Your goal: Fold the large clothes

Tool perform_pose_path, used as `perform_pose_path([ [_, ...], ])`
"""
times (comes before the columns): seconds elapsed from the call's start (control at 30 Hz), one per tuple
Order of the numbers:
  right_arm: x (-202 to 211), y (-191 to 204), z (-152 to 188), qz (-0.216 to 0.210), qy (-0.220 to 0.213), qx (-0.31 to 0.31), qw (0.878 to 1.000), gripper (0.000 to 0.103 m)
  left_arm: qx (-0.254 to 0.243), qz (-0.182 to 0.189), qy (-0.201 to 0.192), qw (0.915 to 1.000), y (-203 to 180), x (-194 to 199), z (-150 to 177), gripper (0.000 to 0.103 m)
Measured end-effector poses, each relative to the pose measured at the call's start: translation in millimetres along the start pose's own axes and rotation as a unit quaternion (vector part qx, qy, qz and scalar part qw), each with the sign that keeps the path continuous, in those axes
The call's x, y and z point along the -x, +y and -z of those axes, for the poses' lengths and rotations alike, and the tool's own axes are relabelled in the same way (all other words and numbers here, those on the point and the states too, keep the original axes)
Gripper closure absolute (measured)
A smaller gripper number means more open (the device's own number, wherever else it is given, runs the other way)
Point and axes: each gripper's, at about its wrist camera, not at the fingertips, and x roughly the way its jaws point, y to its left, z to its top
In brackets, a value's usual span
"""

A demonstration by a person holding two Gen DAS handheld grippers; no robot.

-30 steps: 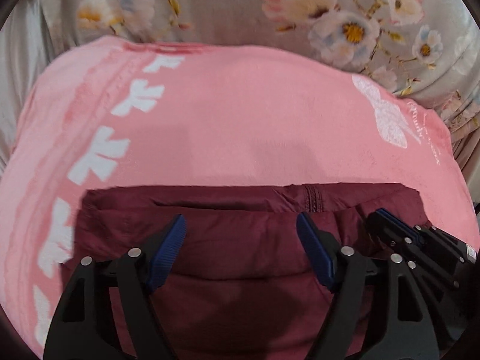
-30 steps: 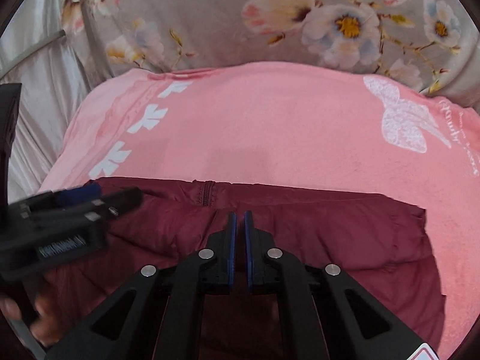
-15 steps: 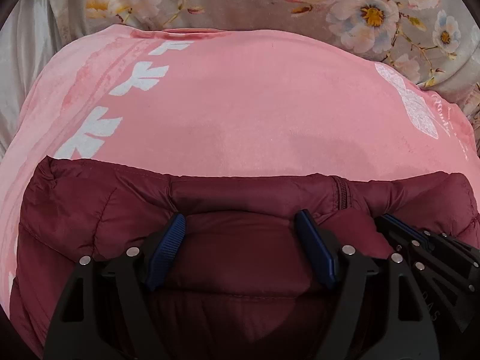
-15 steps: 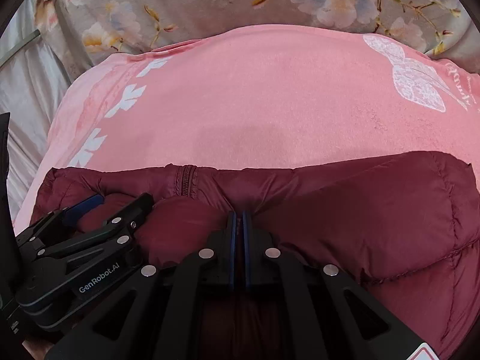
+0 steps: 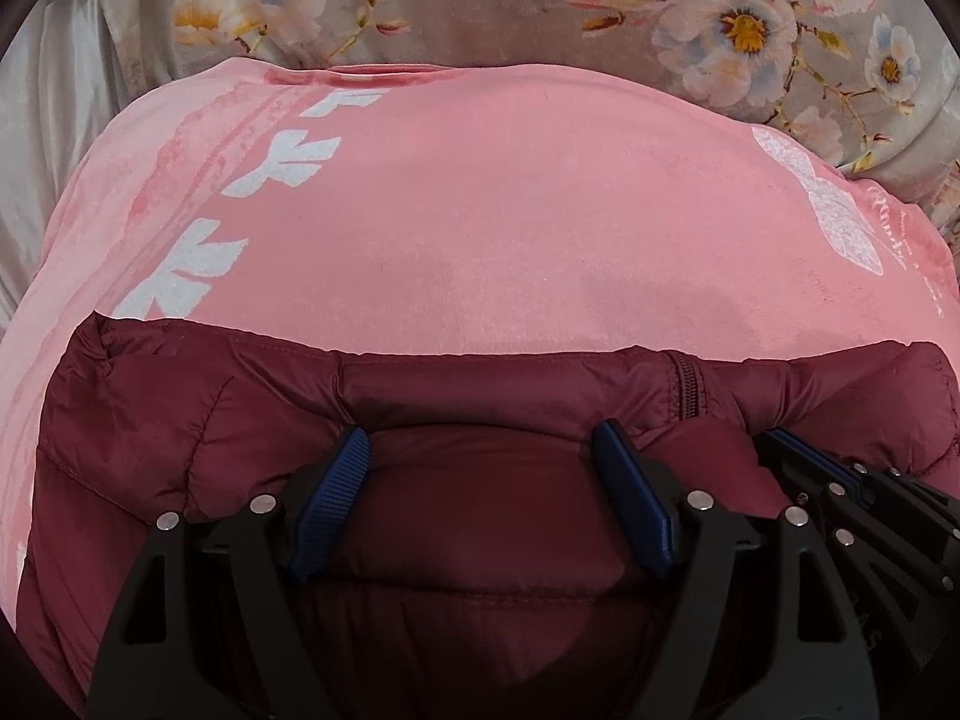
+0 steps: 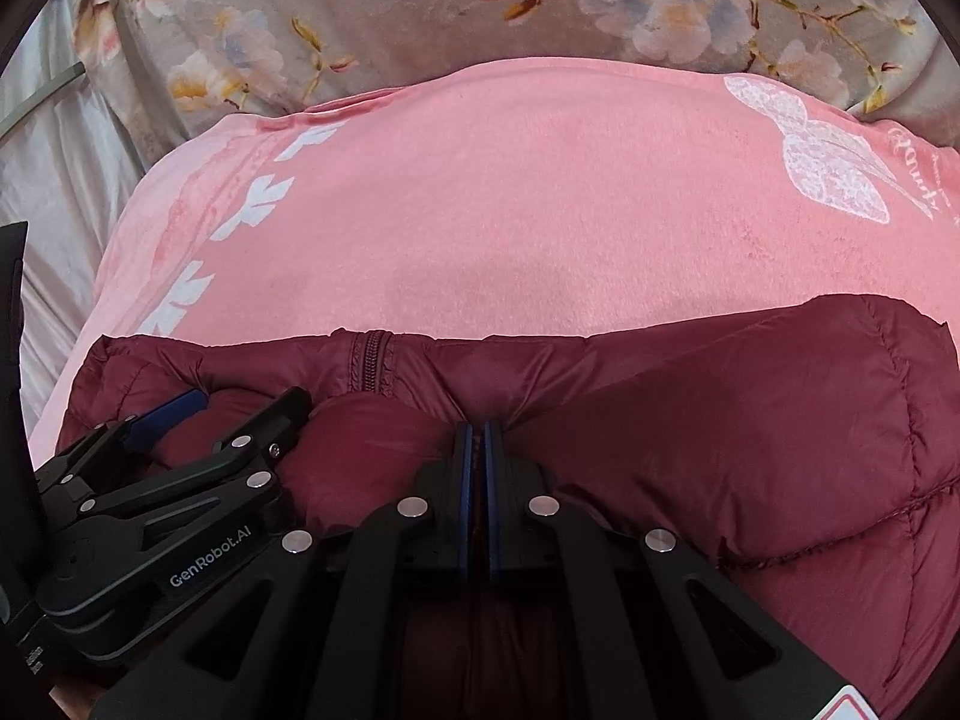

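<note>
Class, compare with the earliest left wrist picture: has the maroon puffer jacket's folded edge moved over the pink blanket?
Yes. The maroon puffer jacket now spreads wider leftward over the pink blanket, reaching the white leaf prints.

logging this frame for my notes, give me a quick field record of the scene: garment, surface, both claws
garment: maroon puffer jacket, quilted, zipper visible near its far edge
surface: pink blanket with white prints, floral bedding beyond it
left claw: jaws wide apart, a puffy fold of the jacket bulging between them
right claw: shut, pinching jacket fabric
layout: both claws side by side on the jacket's near part
</note>
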Motion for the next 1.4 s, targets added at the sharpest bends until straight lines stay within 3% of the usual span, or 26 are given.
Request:
perform_pose_path([
  [0.93, -1, -2, 0, -0.011, -0.002, -0.011, 1.000, 0.101, -0.002, -0.014, -0.002, 0.9999, -2, -3, -3, 0.025],
  [1.2, -1, -16, -4, -0.062, -0.006, -0.048, 0.997, 0.101, 0.012, 0.004, -0.001, 0.9999, 4, -1, -5, 0.023],
  [1.27, 9, -14, -3, -0.043, -0.016, -0.047, 0.998, 0.100, 0.021, 0.012, -0.004, 0.9997, 9, 8, -3, 0.023],
  [1.33, 27, -7, 3, -0.020, -0.023, -0.028, 0.999, 0.090, 0.036, 0.023, -0.014, 0.9990, 24, 36, 5, 0.021],
  [1.4, 53, 4, 13, -0.028, -0.038, -0.009, 0.999, 0.090, 0.050, 0.027, -0.033, 0.9978, 41, 64, 17, 0.010],
])
